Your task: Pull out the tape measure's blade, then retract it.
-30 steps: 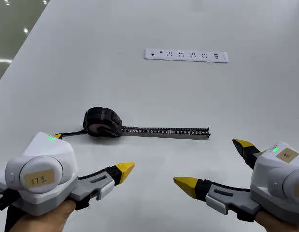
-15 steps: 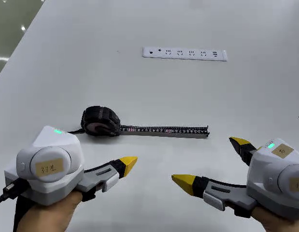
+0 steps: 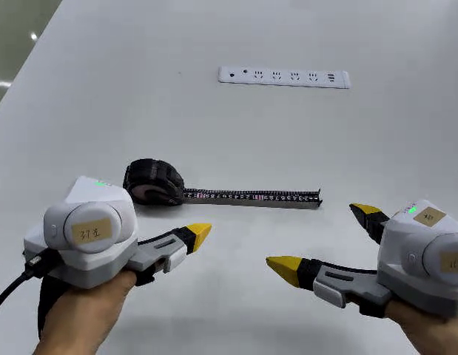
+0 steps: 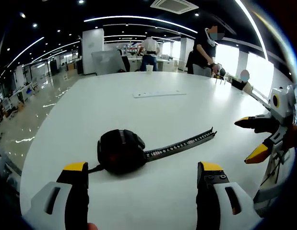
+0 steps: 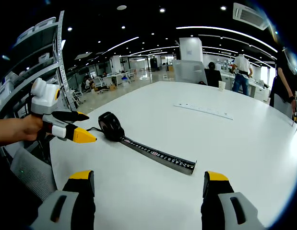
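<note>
A black tape measure [image 3: 153, 182] lies on the white table [image 3: 236, 140], its blade [image 3: 251, 197] pulled out to the right and flat on the surface. My left gripper [image 3: 155, 211] hovers open just short of the case, nothing between its yellow tips. In the left gripper view the case [image 4: 120, 150] sits between the open jaws of the left gripper [image 4: 142, 166], a little ahead. My right gripper [image 3: 320, 237] is open near the blade's hooked end. The right gripper view shows the blade [image 5: 160, 155] ahead of the right gripper [image 5: 148, 176] and the case [image 5: 111, 125] farther off.
A white power strip [image 3: 284, 77] lies flat at the far side of the table. The table's left edge [image 3: 25, 70] runs diagonally, with glossy floor beyond. People stand far behind the table in both gripper views.
My left gripper has come forward and a little right, closer to the tape measure's case. The right gripper has barely shifted. Tape measure and blade lie as before.
</note>
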`<action>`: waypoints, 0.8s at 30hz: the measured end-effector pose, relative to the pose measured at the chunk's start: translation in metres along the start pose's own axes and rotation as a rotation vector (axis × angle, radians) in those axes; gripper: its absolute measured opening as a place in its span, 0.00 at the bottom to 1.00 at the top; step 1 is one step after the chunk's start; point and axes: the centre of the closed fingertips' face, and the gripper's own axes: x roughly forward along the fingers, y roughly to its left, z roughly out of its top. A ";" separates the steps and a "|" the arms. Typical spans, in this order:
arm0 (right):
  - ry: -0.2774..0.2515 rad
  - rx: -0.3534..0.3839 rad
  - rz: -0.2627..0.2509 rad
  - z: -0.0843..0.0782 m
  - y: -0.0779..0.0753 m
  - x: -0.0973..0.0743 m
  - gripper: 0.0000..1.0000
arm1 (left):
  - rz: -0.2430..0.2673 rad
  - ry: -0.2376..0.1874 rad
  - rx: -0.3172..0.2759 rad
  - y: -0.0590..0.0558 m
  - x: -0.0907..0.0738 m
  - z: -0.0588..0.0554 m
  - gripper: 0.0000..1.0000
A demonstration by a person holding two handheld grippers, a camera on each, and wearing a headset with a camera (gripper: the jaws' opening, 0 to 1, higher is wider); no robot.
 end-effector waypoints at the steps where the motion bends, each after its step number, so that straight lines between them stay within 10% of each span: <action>1: 0.002 0.000 0.005 0.000 -0.001 0.001 0.93 | 0.003 -0.001 -0.004 0.001 0.002 0.001 0.90; 24: 0.066 -0.042 0.058 -0.008 -0.024 0.018 0.81 | 0.050 0.025 -0.048 0.014 0.030 0.002 0.77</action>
